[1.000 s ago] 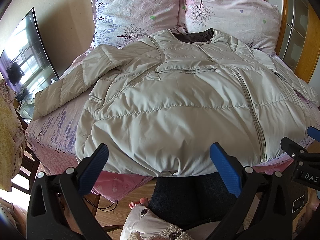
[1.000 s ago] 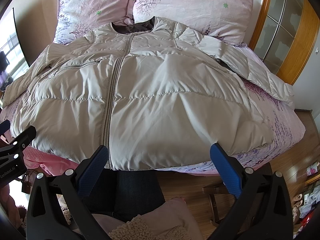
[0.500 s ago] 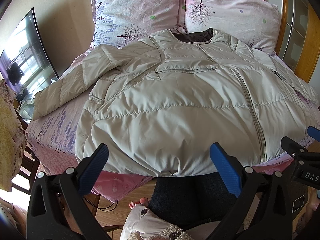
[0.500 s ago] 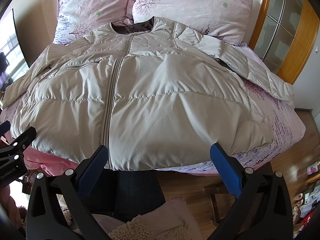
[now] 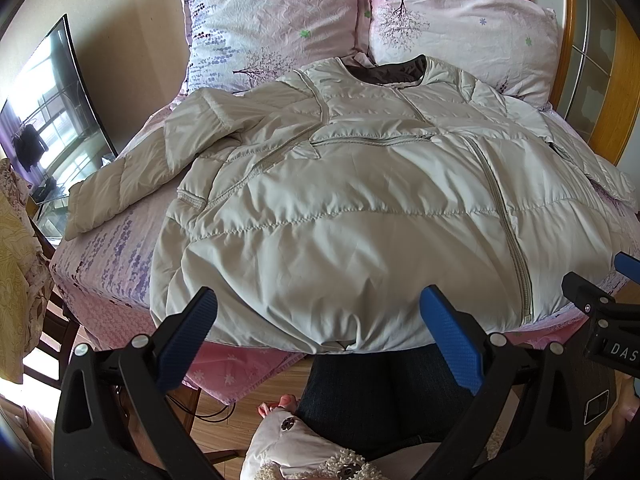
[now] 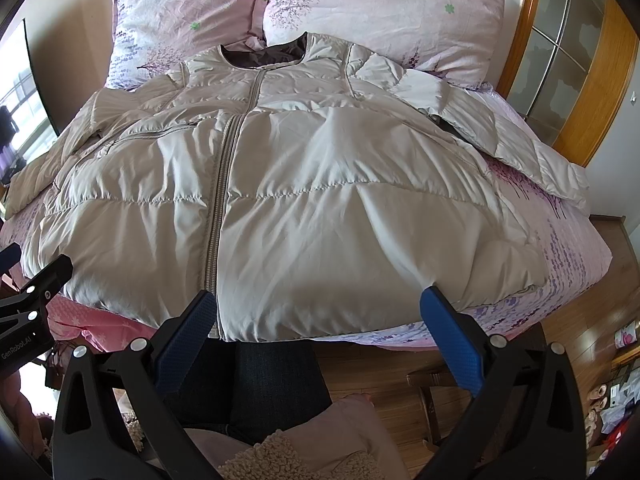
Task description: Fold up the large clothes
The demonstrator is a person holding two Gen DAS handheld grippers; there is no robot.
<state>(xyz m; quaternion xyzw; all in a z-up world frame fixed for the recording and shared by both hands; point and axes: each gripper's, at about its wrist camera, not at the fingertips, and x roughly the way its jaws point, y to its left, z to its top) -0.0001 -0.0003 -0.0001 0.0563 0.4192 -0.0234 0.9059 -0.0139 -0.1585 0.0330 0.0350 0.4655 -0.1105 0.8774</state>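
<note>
A large beige puffer jacket (image 5: 360,200) lies front up and zipped on the bed, collar toward the pillows, hem at the near edge. It also shows in the right wrist view (image 6: 300,200). Its left sleeve (image 5: 120,184) spreads toward the bed's left side, and its right sleeve (image 6: 520,148) spreads to the right. My left gripper (image 5: 318,320) is open and empty, held just before the hem on the left half. My right gripper (image 6: 318,320) is open and empty, before the hem right of the zipper (image 6: 218,200).
Two pink floral pillows (image 5: 280,20) (image 6: 384,4) lean at the head of the bed. A wooden headboard and cabinet (image 6: 592,80) stand at the right. A TV screen (image 5: 48,112) stands at the left. The person's legs (image 5: 372,392) are at the bed's near edge (image 5: 240,368).
</note>
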